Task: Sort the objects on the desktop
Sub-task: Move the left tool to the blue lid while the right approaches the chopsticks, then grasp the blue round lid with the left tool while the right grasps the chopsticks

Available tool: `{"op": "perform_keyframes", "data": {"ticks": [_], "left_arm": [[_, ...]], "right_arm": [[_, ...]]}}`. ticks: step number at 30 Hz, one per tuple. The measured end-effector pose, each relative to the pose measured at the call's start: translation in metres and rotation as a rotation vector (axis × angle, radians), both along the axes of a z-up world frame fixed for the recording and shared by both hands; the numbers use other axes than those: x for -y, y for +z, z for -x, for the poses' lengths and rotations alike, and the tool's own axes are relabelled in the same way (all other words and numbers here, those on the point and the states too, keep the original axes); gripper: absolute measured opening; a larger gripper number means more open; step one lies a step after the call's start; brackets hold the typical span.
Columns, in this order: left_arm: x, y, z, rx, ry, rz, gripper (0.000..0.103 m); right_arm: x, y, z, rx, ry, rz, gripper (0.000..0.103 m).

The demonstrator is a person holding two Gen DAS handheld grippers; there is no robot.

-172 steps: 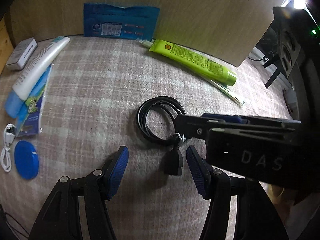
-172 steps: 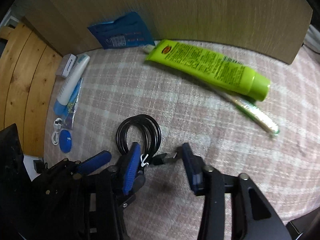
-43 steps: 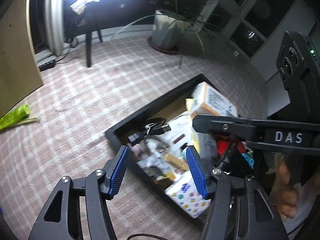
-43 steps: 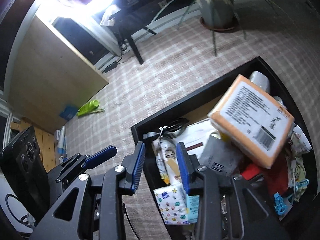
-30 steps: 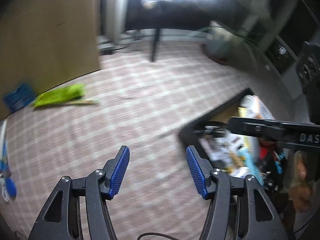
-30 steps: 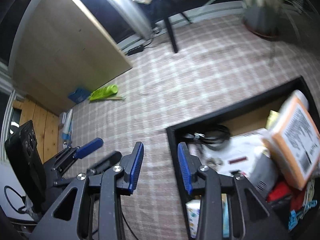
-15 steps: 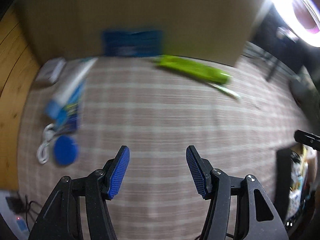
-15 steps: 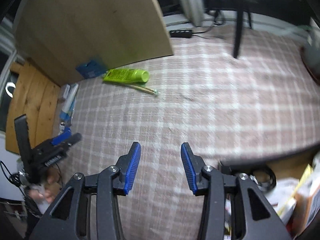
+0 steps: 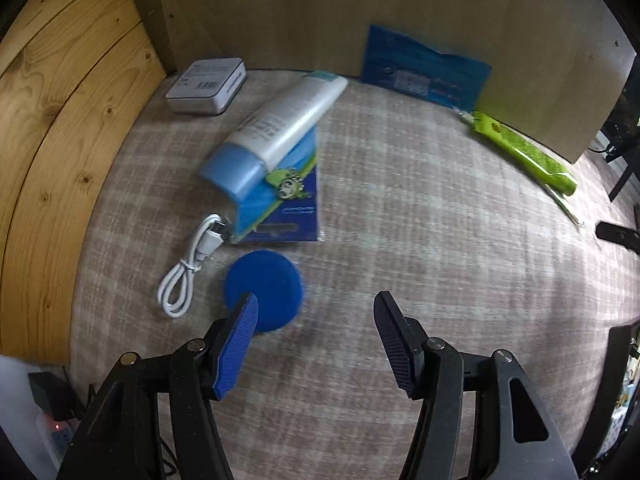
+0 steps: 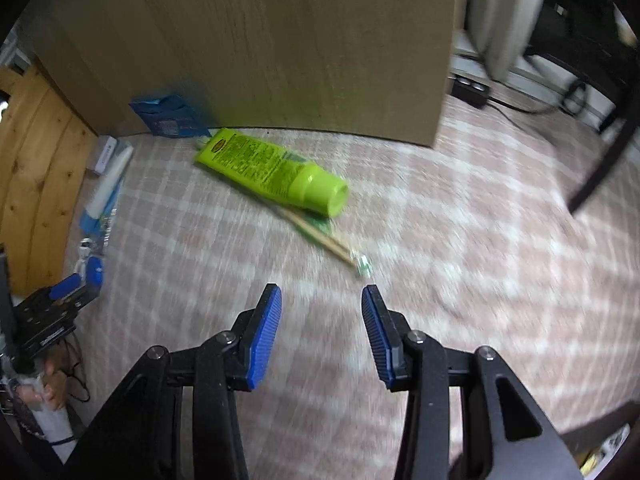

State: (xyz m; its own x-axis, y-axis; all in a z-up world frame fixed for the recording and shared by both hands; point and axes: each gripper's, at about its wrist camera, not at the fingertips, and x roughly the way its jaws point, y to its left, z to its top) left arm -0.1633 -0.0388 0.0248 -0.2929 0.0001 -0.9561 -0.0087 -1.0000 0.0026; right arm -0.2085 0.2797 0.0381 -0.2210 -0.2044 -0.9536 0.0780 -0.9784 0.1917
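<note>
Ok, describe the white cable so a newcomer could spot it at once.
Start at the plaid cloth and go to its edge by the wooden planks. There, beside the round blue disc and below the white tube, lies the white cable, the only thin looped cord, bundled with a tie.

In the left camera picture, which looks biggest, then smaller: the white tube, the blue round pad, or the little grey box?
1. White tube
2. Blue round pad and grey box: they look about alike, and the pad lies nearer the camera, so unsure.

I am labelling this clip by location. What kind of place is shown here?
Probably a room at home: a checked cloth carries toiletry tubes and a white cable, beside a wooden wall, with a power strip behind.
</note>
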Motion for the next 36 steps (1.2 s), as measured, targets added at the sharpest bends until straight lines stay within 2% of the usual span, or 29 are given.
{"op": "perform_keyframes", "data": {"ticks": [5,9,14,17,21,26,29,32,34,36], "left_arm": [[0.009,-0.006,0.003,-0.003,0.005,0.017,0.058],[0.019,-0.008,0.005,0.000,0.022,-0.006,0.058],[0.024,-0.011,0.005,-0.001,0.016,-0.004,0.058],[0.024,-0.013,0.006,0.002,0.013,-0.004,0.058],[0.019,-0.016,0.005,0.006,-0.009,0.000,0.064],[0.010,-0.023,0.008,0.013,-0.020,0.026,0.064],[0.004,-0.026,0.008,0.010,-0.025,0.036,0.063],[0.006,-0.032,0.008,0.019,-0.009,0.025,0.052],[0.009,-0.032,0.007,0.016,-0.002,0.005,0.048],[0.008,-0.033,0.004,0.007,-0.005,0.009,0.048]], "right_arm": [[0.013,-0.017,0.019,0.016,0.031,-0.031,0.041],[0.023,-0.020,0.023,0.017,0.042,0.033,0.042],[0.042,-0.019,0.030,-0.025,0.074,-0.012,0.043],[0.043,-0.019,0.040,-0.017,0.075,-0.009,0.043],[0.039,-0.019,0.052,0.006,0.065,0.008,0.043],[0.052,-0.018,0.053,0.002,0.113,-0.057,0.043],[0.069,-0.018,0.042,-0.029,0.173,-0.105,0.039],[0.084,-0.017,0.028,-0.070,0.219,-0.185,0.032],[0.088,-0.016,0.020,-0.072,0.233,-0.182,0.022],[0.089,-0.015,0.012,-0.064,0.235,-0.182,0.017]]}}
